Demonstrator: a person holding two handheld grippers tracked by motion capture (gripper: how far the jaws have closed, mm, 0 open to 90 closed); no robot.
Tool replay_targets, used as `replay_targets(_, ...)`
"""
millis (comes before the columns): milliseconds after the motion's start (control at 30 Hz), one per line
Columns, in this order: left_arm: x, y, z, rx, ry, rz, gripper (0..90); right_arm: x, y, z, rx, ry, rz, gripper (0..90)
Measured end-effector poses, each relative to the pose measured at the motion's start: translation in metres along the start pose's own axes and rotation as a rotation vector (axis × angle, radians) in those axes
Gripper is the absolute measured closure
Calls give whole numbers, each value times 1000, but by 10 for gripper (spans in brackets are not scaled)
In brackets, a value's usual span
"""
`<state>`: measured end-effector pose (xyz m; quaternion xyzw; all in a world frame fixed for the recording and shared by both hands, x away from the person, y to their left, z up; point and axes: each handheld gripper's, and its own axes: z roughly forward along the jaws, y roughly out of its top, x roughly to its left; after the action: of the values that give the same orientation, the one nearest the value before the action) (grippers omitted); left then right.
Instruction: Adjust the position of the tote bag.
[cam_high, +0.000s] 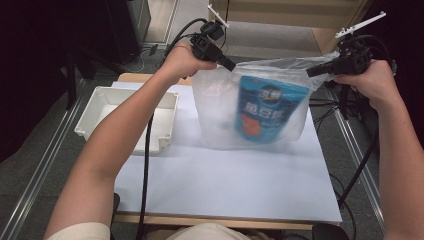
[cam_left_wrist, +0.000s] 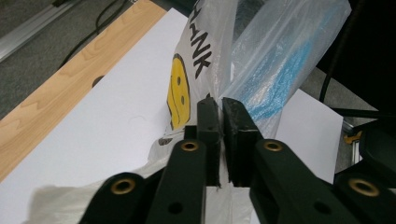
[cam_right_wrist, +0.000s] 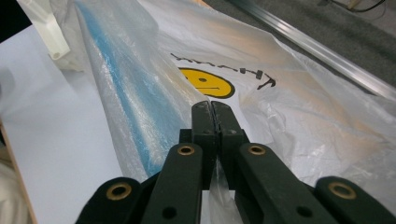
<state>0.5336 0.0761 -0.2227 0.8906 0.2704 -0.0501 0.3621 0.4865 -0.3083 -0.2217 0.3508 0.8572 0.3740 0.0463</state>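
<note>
Both grippers, left (cam_high: 231, 66) and right (cam_high: 311, 72), are clamping the plastic bag (cam_high: 220, 107) with its blue pouch (cam_high: 265, 112), holding it above the tabletop's far edge; next probably lowering it steadily.

You're in a lab-like room, white-sheeted wooden table (cam_high: 225, 190), grey carpet floor (cam_high: 30, 150), aluminium rails (cam_high: 40, 170), trailing cables (cam_high: 330, 107).

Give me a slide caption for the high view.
Both grippers, left and right, hold a clear plastic bag containing a blue pouch above the white table.
</note>
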Motion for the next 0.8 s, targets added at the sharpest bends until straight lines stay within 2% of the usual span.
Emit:
replay_targets(133,0,0,-7,-27,-21,-5,895,2,0,-3,-8,1,-2,900)
replay_targets(167,-1,0,-9,-31,-25,-5,899,4,0,-8,-33,3,-3,900)
replay_targets(267,-7,1,-17,-65,-27,16,899,9,-1,-17,-69,2,-9,900)
replay_targets(367,-12,1,-20,-71,-24,27,898,12,-3,-20,-80,-3,-15,900)
replay_targets(433,-18,0,-24,-69,-23,44,894,19,-6,-25,-94,-14,-23,900)
replay_targets(567,-23,-2,-29,-78,-33,51,894,27,-8,-31,-110,-31,-33,900)
replay_targets(633,-28,-5,-32,-80,-35,65,893,37,-12,-37,-135,-37,-48,900)
replay_targets(800,-34,-12,-36,-98,-47,64,878,49,-19,-42,-151,-51,-68,900)
